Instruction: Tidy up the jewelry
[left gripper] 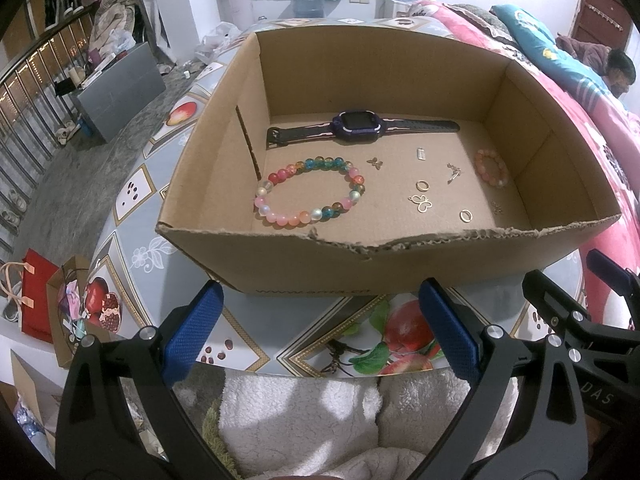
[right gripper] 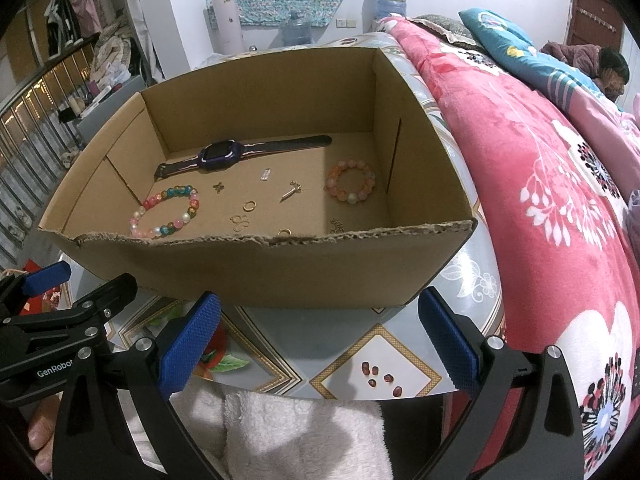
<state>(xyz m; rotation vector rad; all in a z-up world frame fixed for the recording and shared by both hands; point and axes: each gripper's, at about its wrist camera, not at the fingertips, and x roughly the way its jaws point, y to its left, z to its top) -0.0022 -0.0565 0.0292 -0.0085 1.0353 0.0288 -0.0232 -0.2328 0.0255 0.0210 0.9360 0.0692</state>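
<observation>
An open cardboard box stands on a fruit-patterned table. Inside lie a purple watch, a multicoloured bead bracelet, a smaller orange bead bracelet, and several small gold charms and rings. My left gripper is open and empty, in front of the box's near wall. My right gripper is open and empty, also in front of the near wall. Each gripper shows at the edge of the other's view.
A bed with a red floral blanket runs along the table's right side. A person lies at its far end. A white fluffy cloth lies below the table's near edge. Bags and a railing are on the left.
</observation>
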